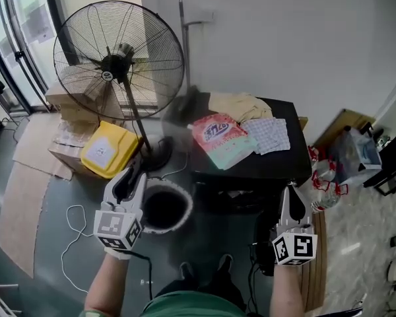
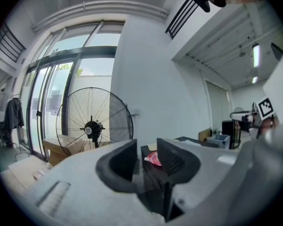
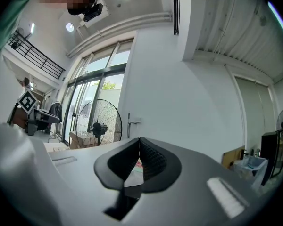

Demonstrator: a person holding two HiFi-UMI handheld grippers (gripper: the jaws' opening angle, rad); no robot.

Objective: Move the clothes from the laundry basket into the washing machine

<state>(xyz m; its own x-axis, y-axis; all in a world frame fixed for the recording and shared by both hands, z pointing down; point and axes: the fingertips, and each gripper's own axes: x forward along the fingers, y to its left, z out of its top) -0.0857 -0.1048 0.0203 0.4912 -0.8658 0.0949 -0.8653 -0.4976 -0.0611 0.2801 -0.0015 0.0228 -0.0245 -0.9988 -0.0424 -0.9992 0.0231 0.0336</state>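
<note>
A round laundry basket (image 1: 183, 200) with a pale rim and a dark inside stands on the floor below me; I cannot tell what is in it. My left gripper (image 1: 127, 177) hovers just left of its rim, jaws apart with nothing between them (image 2: 140, 147). My right gripper (image 1: 292, 195) is held off to the right beside the black unit (image 1: 277, 167), jaws shut and empty (image 3: 139, 145). On the unit's dark top lie a beige cloth (image 1: 236, 104), a pink printed bag (image 1: 219, 137) and a checked cloth (image 1: 267, 134).
A big standing fan (image 1: 119, 61) rises at the back left, its base by the basket. A yellow container (image 1: 107, 149) and cardboard boxes (image 1: 69, 101) sit left of it. A cable (image 1: 72, 233) trails on the floor. Bottles and bags (image 1: 333, 170) crowd the right.
</note>
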